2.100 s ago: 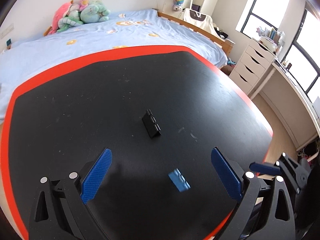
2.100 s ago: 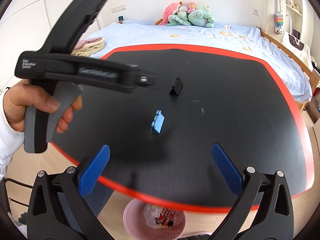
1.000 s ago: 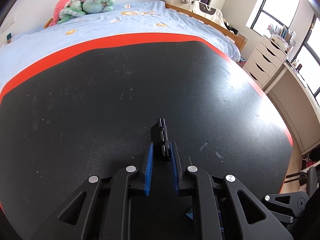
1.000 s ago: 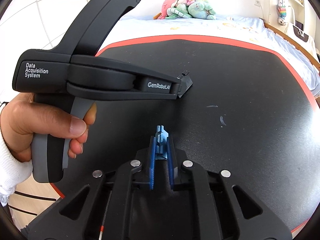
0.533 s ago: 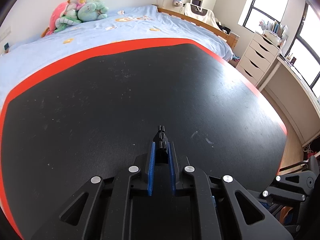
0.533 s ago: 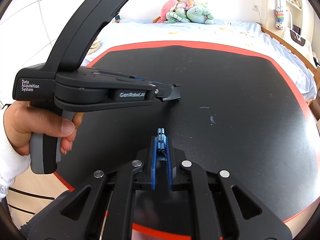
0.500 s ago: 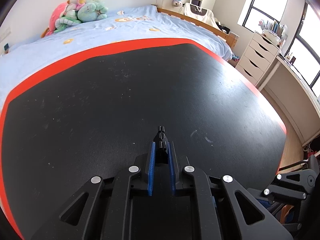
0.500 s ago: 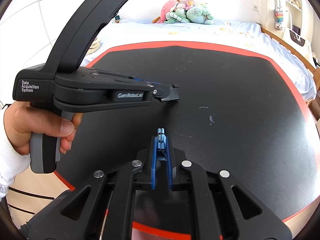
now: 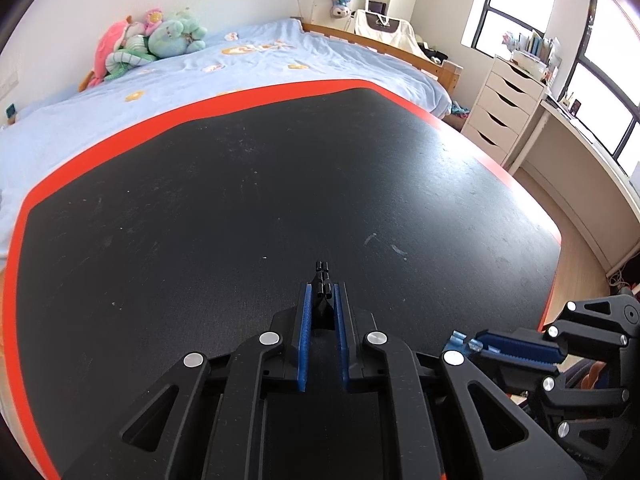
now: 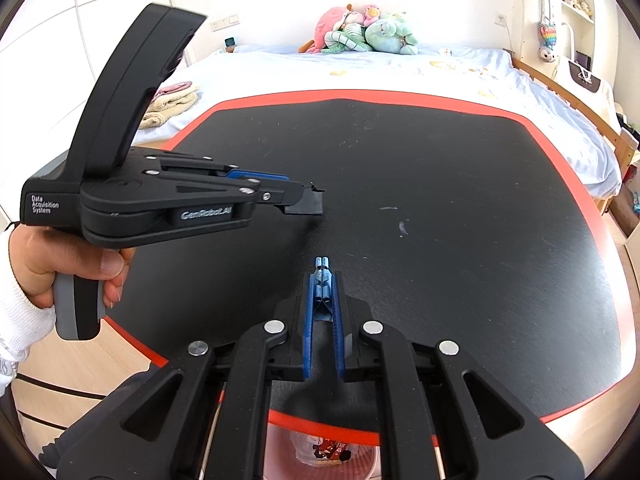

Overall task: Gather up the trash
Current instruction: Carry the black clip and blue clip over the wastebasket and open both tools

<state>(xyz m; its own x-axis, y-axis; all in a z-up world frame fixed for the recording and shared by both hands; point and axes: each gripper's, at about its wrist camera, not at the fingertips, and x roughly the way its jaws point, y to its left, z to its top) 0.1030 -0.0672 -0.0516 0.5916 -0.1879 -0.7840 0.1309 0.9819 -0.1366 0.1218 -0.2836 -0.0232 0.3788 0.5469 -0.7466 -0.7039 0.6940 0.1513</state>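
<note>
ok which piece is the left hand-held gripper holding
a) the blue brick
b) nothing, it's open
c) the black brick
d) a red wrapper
c: the left hand-held gripper is shut on the black brick; the blue brick sits in the right hand-held gripper.

Black table [image 9: 240,184] with an orange-red border, its top scuffed, with pale smudges and specks, most visible right of center [image 10: 402,228]. Nothing visibly rests on the tabletop; both small bricks are off the surface. Behind the table, a bed [image 9: 248,64] in a light blue sheet carries a pile of plush toys [image 9: 148,46] by the wall and folded towels [image 10: 172,102] at its edge; wood floor [image 9: 576,256] beside the table, a pink bin [image 10: 332,454] with wrappers on it under the near edge.
</note>
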